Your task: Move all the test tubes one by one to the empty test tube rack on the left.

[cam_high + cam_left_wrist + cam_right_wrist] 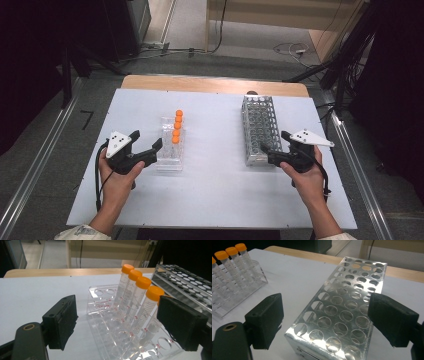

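Left tongs (117,327) apart at clear rack (105,315) | right tongs (324,322) apart over metal rack (342,312)

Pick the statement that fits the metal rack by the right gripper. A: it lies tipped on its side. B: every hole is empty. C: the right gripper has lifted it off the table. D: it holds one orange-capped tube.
B: the metal rack stands flat on the table with all visible holes empty; the orange-capped tubes sit in the clear rack.

place: lab-style recording room | signs: white table (215,200) with orange-capped test tubes (177,126) in a clear rack (105,315), perforated metal tube rack (260,130) | surroundings: grey carpet, loose floor cables (290,50), metal rails (357,170)
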`<state>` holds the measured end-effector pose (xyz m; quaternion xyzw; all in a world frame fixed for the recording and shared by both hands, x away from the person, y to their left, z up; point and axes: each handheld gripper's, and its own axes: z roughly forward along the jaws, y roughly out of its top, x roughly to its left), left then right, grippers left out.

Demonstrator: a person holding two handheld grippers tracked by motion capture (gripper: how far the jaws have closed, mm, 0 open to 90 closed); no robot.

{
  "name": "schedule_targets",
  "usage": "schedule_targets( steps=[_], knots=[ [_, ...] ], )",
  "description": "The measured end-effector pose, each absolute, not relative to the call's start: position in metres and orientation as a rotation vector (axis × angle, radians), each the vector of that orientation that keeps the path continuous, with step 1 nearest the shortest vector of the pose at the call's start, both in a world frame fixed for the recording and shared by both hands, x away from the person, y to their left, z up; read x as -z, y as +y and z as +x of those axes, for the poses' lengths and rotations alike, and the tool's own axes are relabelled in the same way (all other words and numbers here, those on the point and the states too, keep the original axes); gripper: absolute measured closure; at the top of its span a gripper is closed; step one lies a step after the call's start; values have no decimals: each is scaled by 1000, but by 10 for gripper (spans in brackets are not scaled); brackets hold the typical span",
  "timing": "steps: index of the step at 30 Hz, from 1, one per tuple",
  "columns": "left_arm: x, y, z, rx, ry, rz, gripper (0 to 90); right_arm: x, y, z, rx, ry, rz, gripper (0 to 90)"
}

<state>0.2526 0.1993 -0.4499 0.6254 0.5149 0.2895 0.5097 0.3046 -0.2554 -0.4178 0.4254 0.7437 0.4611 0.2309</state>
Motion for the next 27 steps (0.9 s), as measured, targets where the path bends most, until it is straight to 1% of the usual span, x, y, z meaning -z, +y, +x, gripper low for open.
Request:
schedule_targets(
  steps=[27],
  knots=[
    [459,211,239,-707,1259,1516,179,430,-308,289,-1196,1961,1283,123]
  ],
)
